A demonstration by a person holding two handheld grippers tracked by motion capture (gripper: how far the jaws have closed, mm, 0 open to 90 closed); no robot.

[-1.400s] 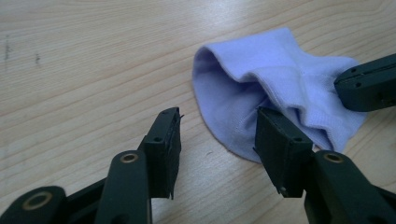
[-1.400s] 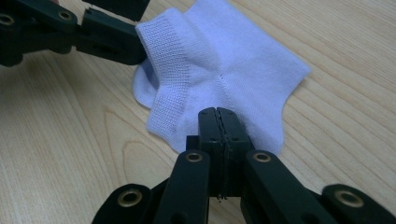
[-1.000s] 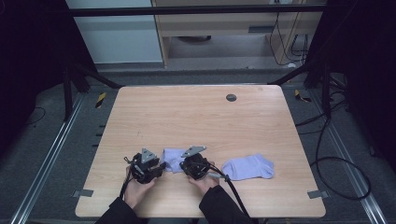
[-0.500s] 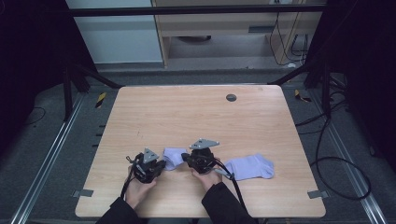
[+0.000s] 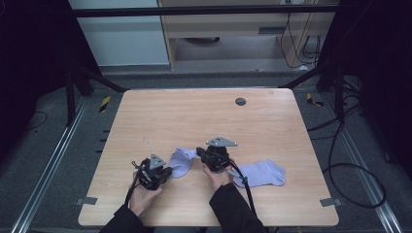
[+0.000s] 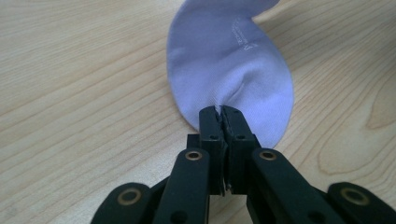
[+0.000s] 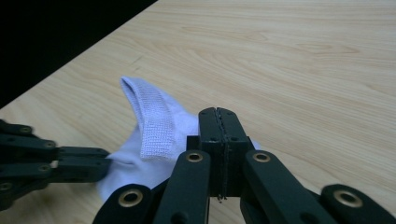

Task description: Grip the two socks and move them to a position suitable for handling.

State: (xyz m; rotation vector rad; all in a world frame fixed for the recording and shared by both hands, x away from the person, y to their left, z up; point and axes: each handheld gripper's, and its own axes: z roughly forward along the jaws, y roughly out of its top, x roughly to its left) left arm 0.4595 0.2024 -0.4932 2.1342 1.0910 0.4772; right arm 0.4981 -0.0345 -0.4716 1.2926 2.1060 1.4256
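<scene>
Socks: two pale lilac socks are seen on the wooden table (image 5: 160, 111), near its front edge; the left sock (image 5: 181, 162) lies between the two grippers, and the right sock (image 5: 261, 173) lies flat to the right of the right hand, apart from the first.
Left gripper: the left gripper (image 6: 219, 112) is held low at the table's front left, and its jaws have just been closing; they are now pinched together on a fold of the left sock's rounded end, where the cloth is puckered at the tips.
Right gripper: the right gripper (image 7: 217, 114) is held just right of the left sock, with its jaws pressed fully together; whether cloth is caught between them cannot be told, since the sock's edge passes behind the tips.
Left sock, detail: its ribbed cuff is raised and folded over in the right gripper view, while the rest rests on the wood.
Obstructions: a black cable (image 5: 246, 190) is trailed from the right gripper along the forearm, beside the right sock's near end; the bare wood around both socks is unoccupied by other items.
Surroundings: a small dark round disc (image 5: 240, 101) is set in the table near its far edge, well apart from the socks; loose cables (image 5: 340, 165) are seen on the floor to the right.
</scene>
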